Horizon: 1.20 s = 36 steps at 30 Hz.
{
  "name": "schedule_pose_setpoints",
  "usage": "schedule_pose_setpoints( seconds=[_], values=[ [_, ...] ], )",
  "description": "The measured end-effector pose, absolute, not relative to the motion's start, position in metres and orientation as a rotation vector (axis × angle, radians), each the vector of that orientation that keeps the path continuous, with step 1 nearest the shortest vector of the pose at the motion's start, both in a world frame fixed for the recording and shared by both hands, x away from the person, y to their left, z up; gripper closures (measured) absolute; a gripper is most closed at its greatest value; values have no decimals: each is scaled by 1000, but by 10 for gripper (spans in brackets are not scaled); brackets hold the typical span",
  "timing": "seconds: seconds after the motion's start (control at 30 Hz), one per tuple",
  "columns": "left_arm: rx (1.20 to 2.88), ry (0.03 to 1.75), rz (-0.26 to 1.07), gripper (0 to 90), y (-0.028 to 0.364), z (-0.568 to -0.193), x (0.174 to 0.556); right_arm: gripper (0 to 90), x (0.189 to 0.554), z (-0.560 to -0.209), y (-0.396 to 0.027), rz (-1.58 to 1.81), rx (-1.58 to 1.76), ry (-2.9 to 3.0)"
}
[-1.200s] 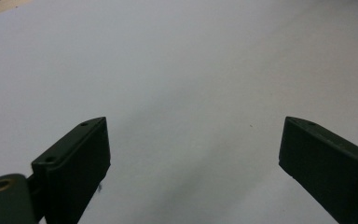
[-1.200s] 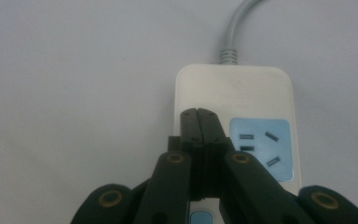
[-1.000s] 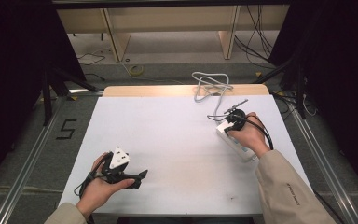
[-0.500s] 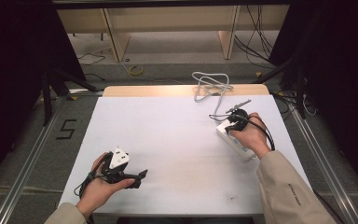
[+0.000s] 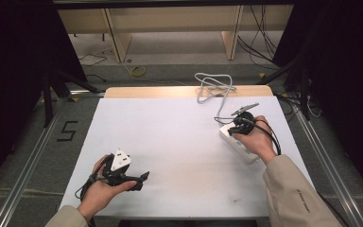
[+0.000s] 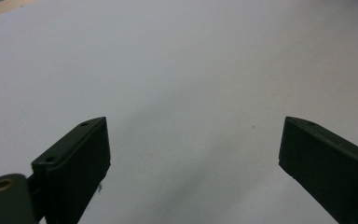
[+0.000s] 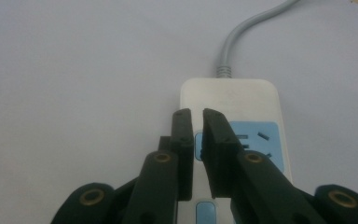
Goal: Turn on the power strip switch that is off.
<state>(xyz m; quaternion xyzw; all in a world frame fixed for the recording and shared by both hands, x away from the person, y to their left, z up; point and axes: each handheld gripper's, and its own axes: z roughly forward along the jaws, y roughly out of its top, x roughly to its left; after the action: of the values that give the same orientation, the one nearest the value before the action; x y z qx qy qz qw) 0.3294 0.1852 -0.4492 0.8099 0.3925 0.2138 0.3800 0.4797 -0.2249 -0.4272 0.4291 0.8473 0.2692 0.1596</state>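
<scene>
Where the high view looks down on the white-covered rectangular table, the left gripper sits at lower left of the frame, held low over the sheet, its black jaws pointing toward frame right. A white plastic power strip with pale blue sockets lies at right of centre, partly under the right hand. The right gripper sits over the strip's far end. A grey cord runs from the strip up the frame and loops at the table's far wooden edge.

Left gripper view: jaws stand wide apart, one at lower left, one at lower right of the frame, with bare white tabletop between them and nothing held.

Right gripper view: the two jaws rise from the bottom centre with a narrow slit between them; they have just been opening a little. No object sits in the gap. The power strip lies directly beneath and beyond the jaw tips, in the frame's centre and lower right, a blue socket panel showing beside the right-hand jaw. The cord leaves the strip's far end toward upper right. Whether the tips touch the strip I cannot tell.
</scene>
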Motion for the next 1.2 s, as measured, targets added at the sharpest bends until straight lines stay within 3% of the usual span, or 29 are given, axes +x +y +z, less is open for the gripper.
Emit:
schedule_pose_setpoints(
  seconds=[1.2],
  values=[
    [2054,1036,539,85,186,-450,331,619,420,-411,-226,1035,1157,2330]
  ],
)
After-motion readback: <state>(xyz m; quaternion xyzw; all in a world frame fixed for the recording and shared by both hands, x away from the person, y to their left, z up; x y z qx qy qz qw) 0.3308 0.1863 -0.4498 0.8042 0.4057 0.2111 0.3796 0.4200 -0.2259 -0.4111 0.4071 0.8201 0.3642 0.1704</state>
